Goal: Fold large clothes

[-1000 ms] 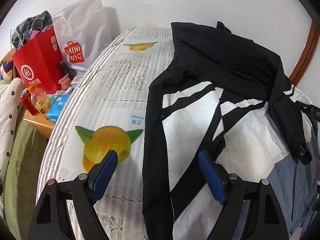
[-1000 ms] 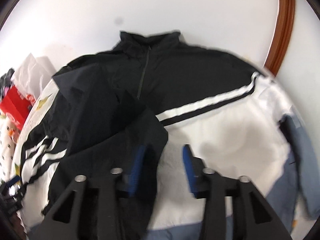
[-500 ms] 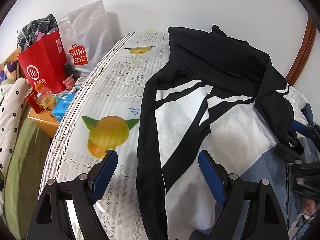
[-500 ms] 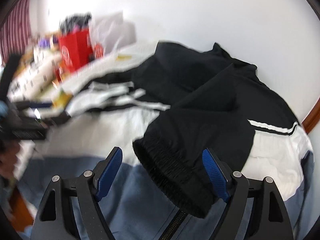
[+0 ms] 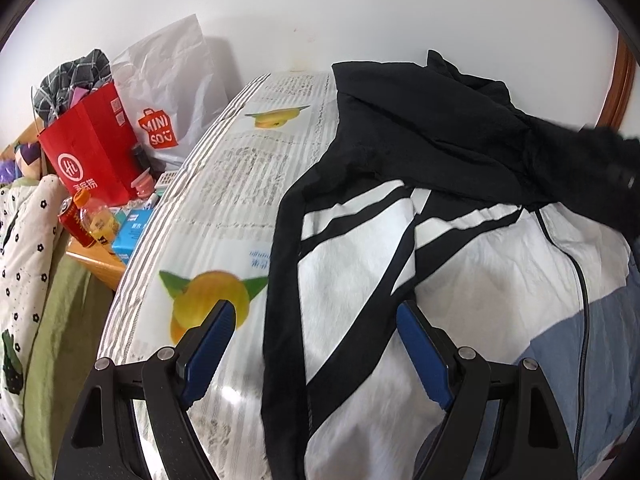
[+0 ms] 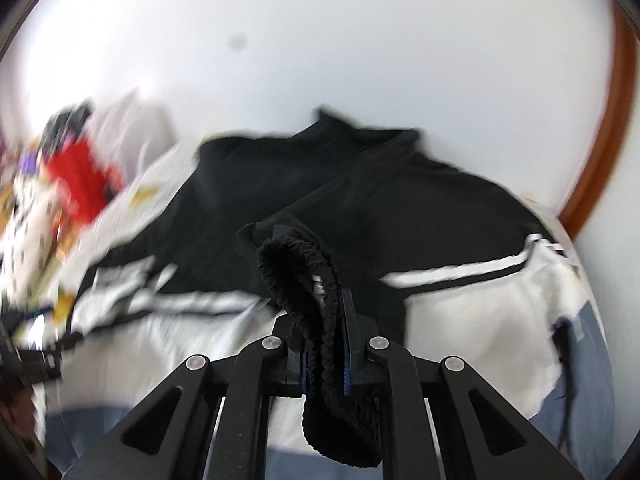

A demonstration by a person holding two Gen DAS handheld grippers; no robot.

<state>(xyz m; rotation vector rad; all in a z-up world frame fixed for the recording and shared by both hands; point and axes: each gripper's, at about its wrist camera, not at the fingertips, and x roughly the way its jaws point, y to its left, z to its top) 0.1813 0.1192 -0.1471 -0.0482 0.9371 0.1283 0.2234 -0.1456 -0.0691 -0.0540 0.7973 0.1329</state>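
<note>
A large black, white and grey-blue jacket lies spread on a printed tablecloth; it also shows in the right wrist view. My left gripper is open and empty, its blue pads astride the jacket's left side panel. My right gripper is shut on the black elastic sleeve cuff, which hangs out below the jaws. In the left wrist view the lifted black sleeve shows blurred at the right.
Left of the table stand a red paper bag, a white MINISO bag, drink bottles and a blue box on a wooden ledge. A floral quilt lies at far left. A white wall is behind.
My right gripper, open around the sleeve cuff half a second ago, has shut on it and lifted it. My left gripper has shifted slightly nearer the jacket and stays open.
</note>
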